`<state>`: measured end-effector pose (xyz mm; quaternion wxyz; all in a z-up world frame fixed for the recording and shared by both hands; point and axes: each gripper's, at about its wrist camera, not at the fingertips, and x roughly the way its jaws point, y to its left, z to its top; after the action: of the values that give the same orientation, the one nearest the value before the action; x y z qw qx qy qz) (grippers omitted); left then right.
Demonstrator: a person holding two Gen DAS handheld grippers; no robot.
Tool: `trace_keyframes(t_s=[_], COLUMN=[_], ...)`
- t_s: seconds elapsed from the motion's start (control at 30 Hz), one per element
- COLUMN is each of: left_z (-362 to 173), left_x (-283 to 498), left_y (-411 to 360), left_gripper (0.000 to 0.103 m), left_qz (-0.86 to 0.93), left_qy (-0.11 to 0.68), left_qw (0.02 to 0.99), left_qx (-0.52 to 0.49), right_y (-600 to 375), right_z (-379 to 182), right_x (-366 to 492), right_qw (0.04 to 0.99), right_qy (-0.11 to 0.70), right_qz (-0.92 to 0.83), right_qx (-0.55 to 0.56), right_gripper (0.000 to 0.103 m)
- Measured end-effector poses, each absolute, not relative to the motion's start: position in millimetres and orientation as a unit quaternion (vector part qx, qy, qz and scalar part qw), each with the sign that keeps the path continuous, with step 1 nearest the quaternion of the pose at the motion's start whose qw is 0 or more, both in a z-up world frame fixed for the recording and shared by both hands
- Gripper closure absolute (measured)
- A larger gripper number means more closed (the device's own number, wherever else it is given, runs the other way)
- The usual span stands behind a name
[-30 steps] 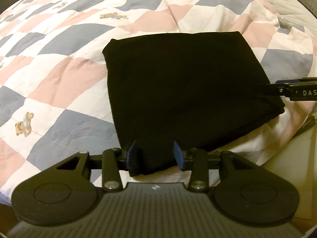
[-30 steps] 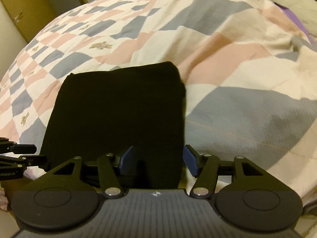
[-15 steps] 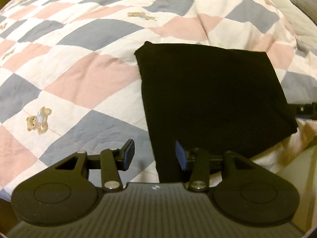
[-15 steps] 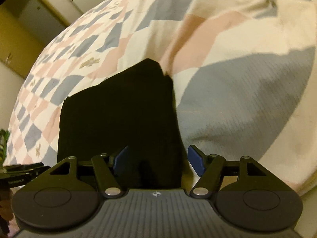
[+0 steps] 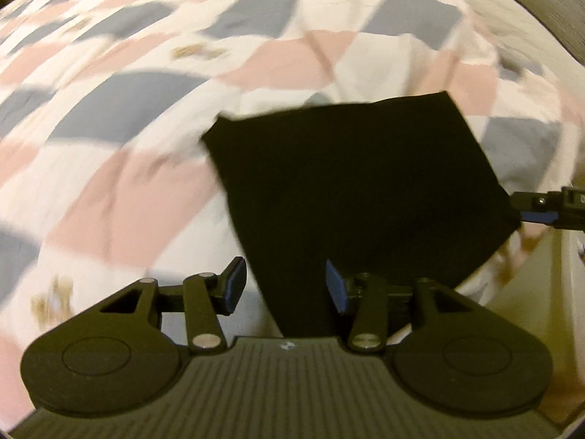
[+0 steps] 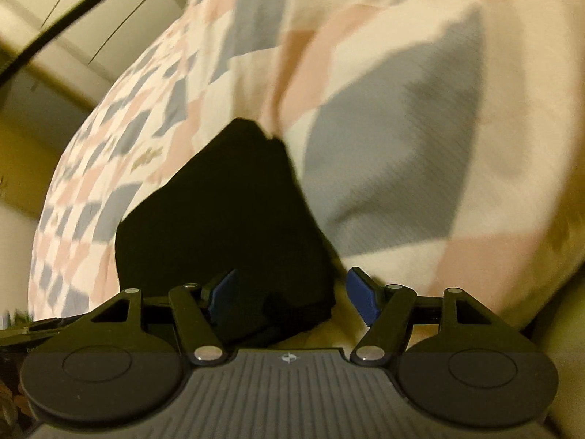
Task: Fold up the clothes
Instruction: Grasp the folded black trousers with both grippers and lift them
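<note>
A black garment (image 5: 351,190), folded into a flat rectangle, lies on the quilt near the bed's front edge. My left gripper (image 5: 284,287) is open at its near left corner. A narrow strip of black cloth runs between the pads, closer to the right pad, and neither pad presses on it. My right gripper (image 6: 292,294) is open at the garment's (image 6: 226,219) near right corner, with the cloth lying loose by its left pad. The right gripper's fingertips (image 5: 537,216) also show at the garment's right edge in the left wrist view.
The checked quilt (image 5: 146,190) in pink, grey-blue and white covers the whole bed. A grey cushion (image 5: 541,3) sits at the far right. The bed's edge drops off just right of the garment (image 5: 541,292). A pale wall and cabinet (image 6: 55,55) stand beyond the bed.
My left gripper slid left off the garment's front edge and its jaws widened. The right gripper rolled, tilting its view, and its jaws spread apart. The garment stays folded on the quilt.
</note>
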<state>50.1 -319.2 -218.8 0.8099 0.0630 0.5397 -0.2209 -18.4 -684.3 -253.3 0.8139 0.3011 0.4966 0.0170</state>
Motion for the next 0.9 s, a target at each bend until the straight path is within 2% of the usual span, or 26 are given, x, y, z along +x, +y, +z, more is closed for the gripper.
trace_keyframes(t_s=[0.3, 0.47, 0.63, 0.9], left_z=[-235, -234, -235, -253], left_x=[134, 164, 176, 208], left_y=[-325, -341, -371, -404], left_gripper=[0.061, 0.06, 0.058, 0.05], left_qz=[-0.394, -0.458, -0.503, -0.561], left_qy=[0.516, 0.498, 0.476, 0.483], left_qw=[0.743, 0.707, 0.677, 0.632], left_qx=[0.165, 0.206, 0.25, 0.231], right_y=[-645, -602, -568, -551], right_z=[-268, -285, -302, -325], right_x=[-65, -85, -89, -86], right_qw=[0.781, 0.741, 0.716, 0.702], right_qy=[0.427, 0.383, 0.362, 0.325], right_qz=[-0.135, -0.169, -0.181, -0.185], right_qx=[0.435, 0.525, 0.568, 0.606], right_gripper=[0.035, 0.034, 0.034, 0.031])
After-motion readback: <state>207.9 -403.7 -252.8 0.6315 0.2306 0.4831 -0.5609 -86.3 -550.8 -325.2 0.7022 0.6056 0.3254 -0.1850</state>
